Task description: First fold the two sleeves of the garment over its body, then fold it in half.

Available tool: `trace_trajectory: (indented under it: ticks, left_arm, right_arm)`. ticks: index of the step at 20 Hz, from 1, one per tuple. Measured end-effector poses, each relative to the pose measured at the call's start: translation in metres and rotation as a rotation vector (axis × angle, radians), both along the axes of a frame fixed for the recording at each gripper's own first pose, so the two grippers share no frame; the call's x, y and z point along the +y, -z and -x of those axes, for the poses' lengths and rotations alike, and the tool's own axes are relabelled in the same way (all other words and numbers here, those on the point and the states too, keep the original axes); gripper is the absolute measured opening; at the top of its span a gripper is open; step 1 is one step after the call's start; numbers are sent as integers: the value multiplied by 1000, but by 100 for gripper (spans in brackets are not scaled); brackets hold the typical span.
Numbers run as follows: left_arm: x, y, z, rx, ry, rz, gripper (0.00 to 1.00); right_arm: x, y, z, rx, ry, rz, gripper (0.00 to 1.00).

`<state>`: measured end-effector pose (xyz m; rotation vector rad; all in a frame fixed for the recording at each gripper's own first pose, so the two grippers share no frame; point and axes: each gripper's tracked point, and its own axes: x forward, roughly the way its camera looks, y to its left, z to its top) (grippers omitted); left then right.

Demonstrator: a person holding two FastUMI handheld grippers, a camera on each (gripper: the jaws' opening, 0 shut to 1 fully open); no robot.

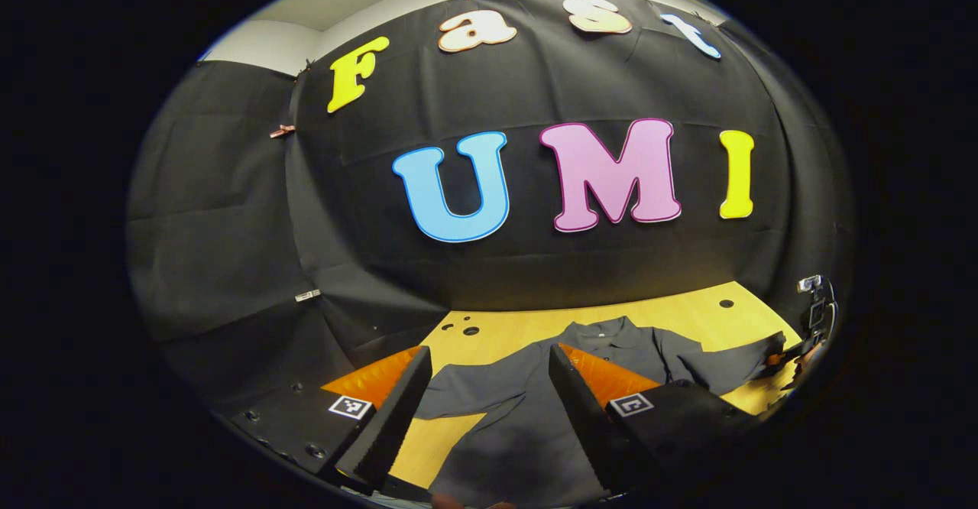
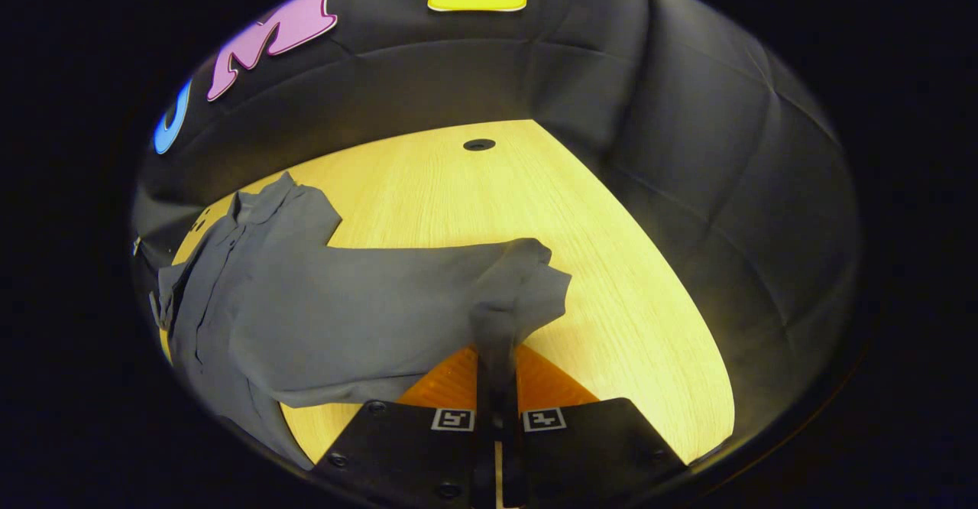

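A dark grey collared shirt lies flat on the yellow wooden table, collar toward the wall. My left gripper hovers open above the shirt's near side, and one sleeve runs between its spread fingers. In the right gripper view the shirt stretches to the left. Its other sleeve is raised off the table, with my right gripper shut on the cuff. The right gripper also appears far off at the table's right edge, holding that sleeve end.
Black cloth walls close in the table at the back and both sides. Small round holes dot the tabletop near the wall. Bare wood lies to the right of the lifted sleeve.
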<state>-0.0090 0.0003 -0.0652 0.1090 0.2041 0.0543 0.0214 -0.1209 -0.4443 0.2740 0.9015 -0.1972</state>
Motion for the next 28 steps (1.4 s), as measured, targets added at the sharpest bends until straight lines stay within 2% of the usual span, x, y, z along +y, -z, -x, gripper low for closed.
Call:
trace_trajectory:
  ticks: [8, 13, 17, 21, 24, 28]
  left_arm:
    - [16, 4, -10, -24, 90, 31, 97]
    - [60, 18, -22, -21, 124, 84, 97]
    - [100, 26, -29, -31, 142, 97, 97]
    - [143, 37, -38, -29, 146, 106, 97]
    - [177, 53, -49, -22, 144, 95, 97]
    - [216, 78, -64, 10, 136, 92, 97]
  right_arm:
    - [-44, -112, 22, -173, 97, 155, 8]
    - [-27, -192, 38, -256, 148, 226, 8]
    - [24, -251, 35, -329, 134, 238, 8]
    - [91, -292, 8, -402, 78, 225, 8]
    - [155, -306, -22, -436, 4, 204, 8]
    - [245, -301, -54, -436, -123, 185, 8]
